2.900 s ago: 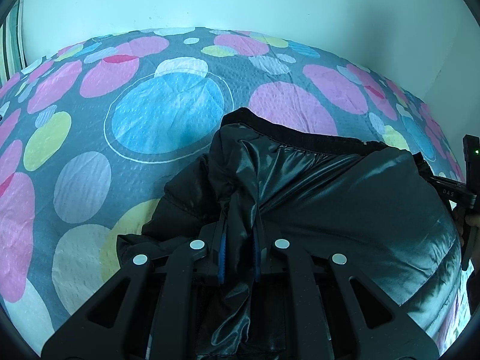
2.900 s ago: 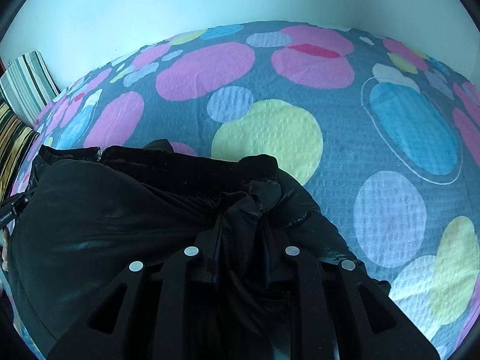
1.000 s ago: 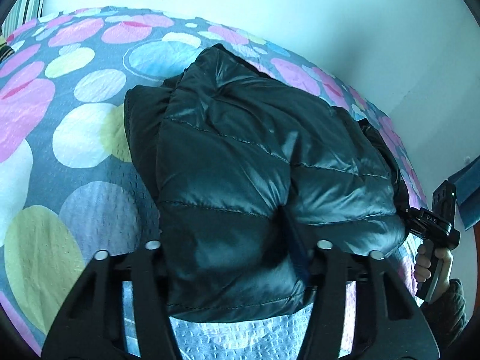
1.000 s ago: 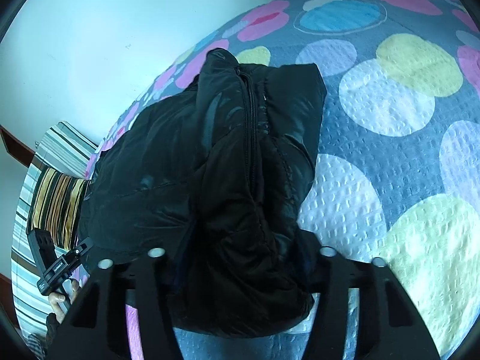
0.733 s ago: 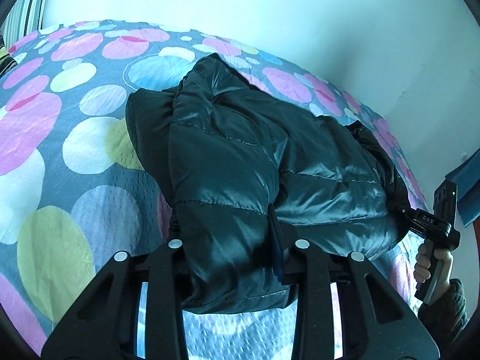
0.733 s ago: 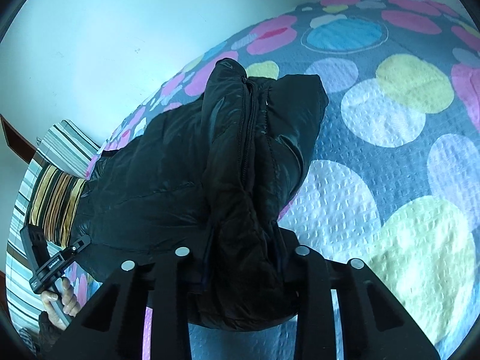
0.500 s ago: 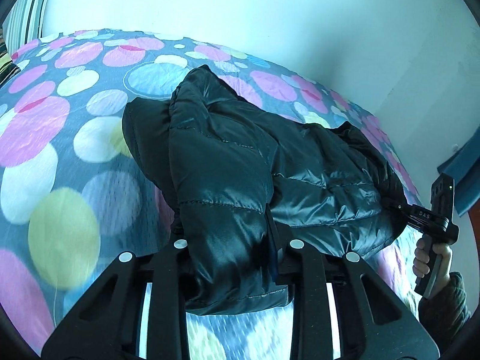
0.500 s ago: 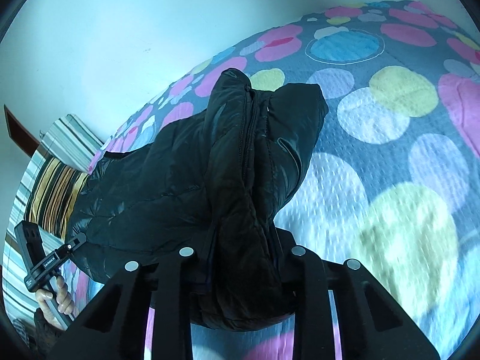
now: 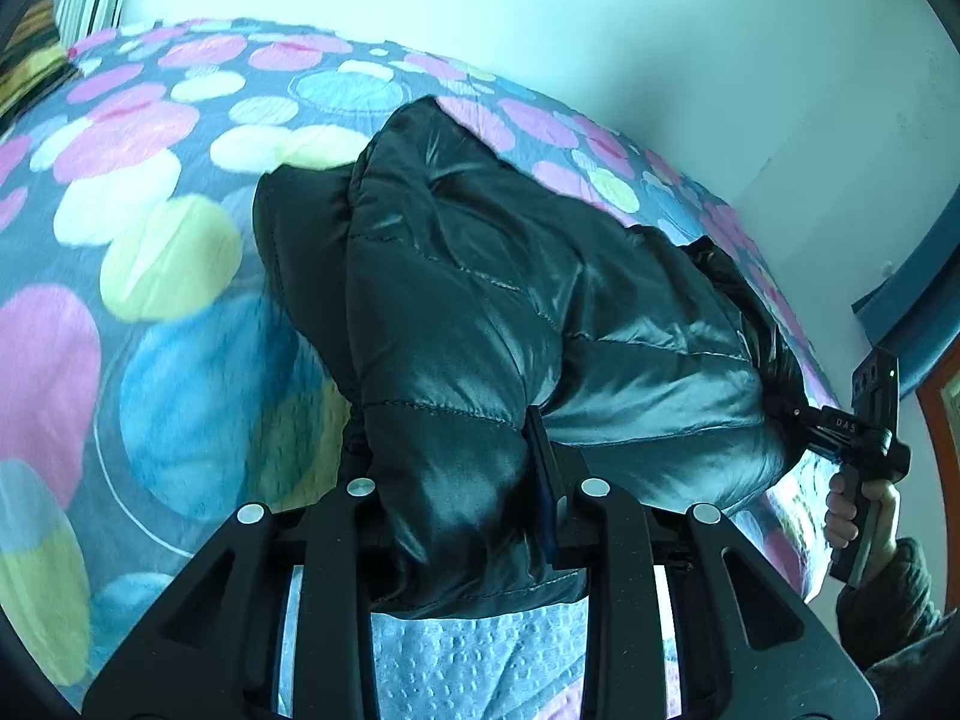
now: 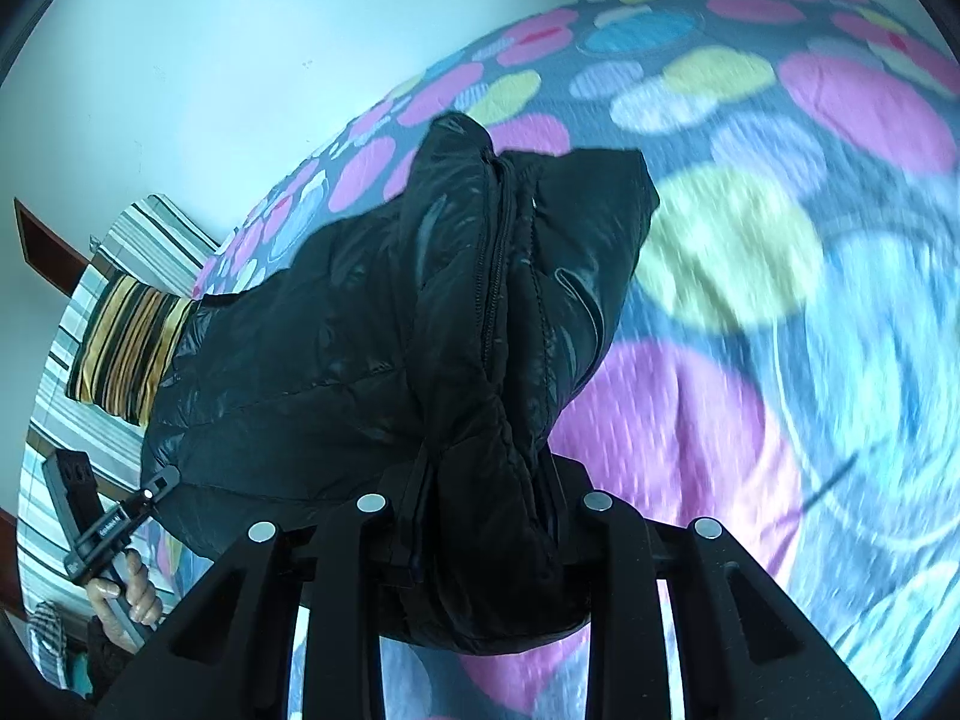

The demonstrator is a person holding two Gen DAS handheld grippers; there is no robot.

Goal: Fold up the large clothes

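Spotted bedspread (image 9: 150, 252) under it, black puffer jacket (image 9: 468, 312) hangs bunched between left gripper (image 9: 474, 480) and right gripper (image 10: 486, 498), each clamped on one end; slick thick fabric could slip a pinch, dropping the fold crooked.

The only readable lettering is "DAS", white on a small black plate on the right claw (image 9: 780, 405), seen from the left wrist view. The left claw (image 10: 165, 477) carries a similar white-printed plate in the right wrist view, but its letters are too small to read.
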